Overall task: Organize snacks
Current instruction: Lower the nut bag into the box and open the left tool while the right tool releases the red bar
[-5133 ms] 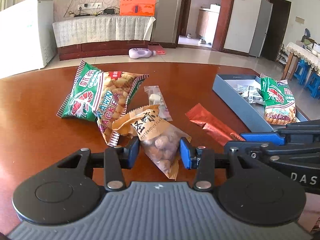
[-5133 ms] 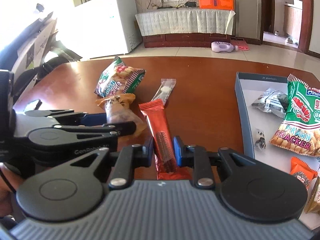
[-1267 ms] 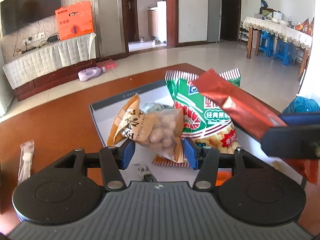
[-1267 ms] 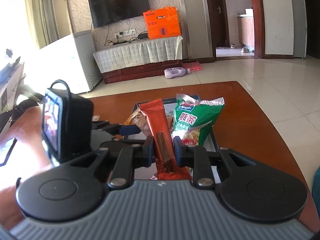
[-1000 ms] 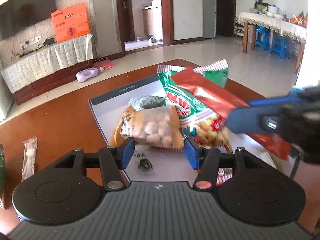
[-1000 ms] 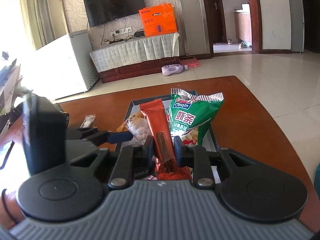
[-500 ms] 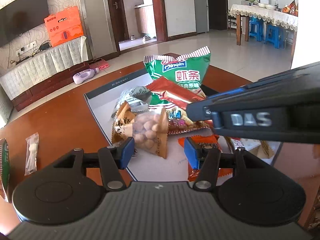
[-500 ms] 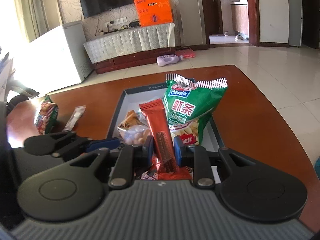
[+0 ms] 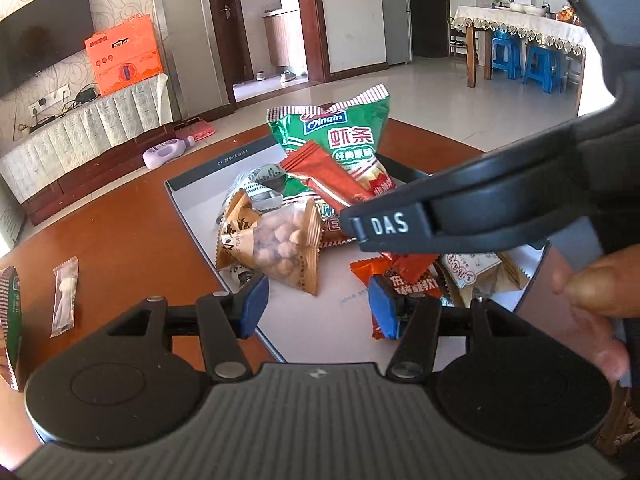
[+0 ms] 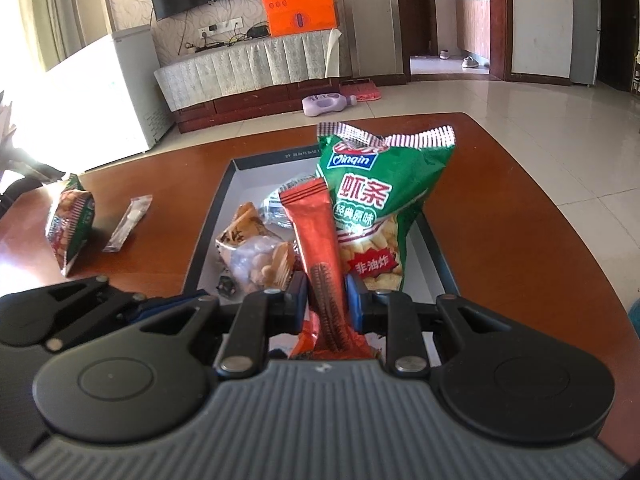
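Observation:
My left gripper [image 9: 318, 307] is open and empty over the near edge of the grey box [image 9: 208, 166]. The tan peanut bag [image 9: 276, 246] lies in the box just ahead of it, also in the right wrist view [image 10: 256, 256]. My right gripper [image 10: 326, 302] is shut on the red wafer stick [image 10: 318, 240] and holds it over the box; the stick shows in the left wrist view [image 9: 328, 180]. A green prawn cracker bag [image 10: 376, 208] stands in the box [image 10: 224, 196] behind the stick.
On the brown table [image 9: 120, 232] to the left lie a clear candy sachet [image 9: 64, 294] and a second green cracker bag [image 10: 70, 224]. The box also holds a silver packet [image 9: 256, 178], an orange packet [image 9: 404, 276] and a pale packet [image 9: 476, 268].
My left gripper opened and let go of the peanut bag, which now lies in the box. My right gripper moved over the box with the red stick still held.

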`<state>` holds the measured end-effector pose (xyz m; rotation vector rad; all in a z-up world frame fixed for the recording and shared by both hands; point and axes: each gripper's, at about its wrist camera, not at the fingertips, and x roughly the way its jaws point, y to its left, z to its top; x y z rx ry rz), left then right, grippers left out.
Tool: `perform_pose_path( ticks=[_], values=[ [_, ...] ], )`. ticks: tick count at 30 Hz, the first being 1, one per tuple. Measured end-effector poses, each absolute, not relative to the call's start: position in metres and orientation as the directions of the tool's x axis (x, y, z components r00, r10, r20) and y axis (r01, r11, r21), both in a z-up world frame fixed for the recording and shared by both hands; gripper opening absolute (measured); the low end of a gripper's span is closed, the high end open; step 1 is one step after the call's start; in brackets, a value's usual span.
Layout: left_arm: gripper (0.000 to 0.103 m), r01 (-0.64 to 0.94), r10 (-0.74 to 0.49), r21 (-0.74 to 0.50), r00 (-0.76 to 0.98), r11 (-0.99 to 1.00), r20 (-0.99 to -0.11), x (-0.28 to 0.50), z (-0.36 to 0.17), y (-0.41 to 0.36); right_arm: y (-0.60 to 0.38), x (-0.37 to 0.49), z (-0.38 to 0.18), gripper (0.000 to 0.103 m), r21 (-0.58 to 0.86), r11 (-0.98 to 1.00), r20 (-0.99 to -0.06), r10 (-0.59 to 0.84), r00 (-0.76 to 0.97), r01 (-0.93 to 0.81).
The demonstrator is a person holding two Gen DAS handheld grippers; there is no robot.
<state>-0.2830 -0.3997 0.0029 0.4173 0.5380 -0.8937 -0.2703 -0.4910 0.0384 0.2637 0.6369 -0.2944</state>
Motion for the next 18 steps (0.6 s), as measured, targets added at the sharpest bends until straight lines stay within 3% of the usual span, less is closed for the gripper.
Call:
perform_pose_path(
  ticks=[13,18],
  values=[
    [0.068,0.829,-0.634,0.108,0.497,0.549,-0.592,-0.293,0.009,-0.394,-0.494,-0.28,0.034,0.031,0.138,0.925,-0.655,-0.183,0.734,0.354],
    [0.07,0.833,-0.641,0.106,0.493,0.544,-0.588,-0.295,0.01,-0.393,-0.496,-0.288,0.035,0.043,0.161,0.919,-0.658,-0.172,0.733,0.361]
  ],
)
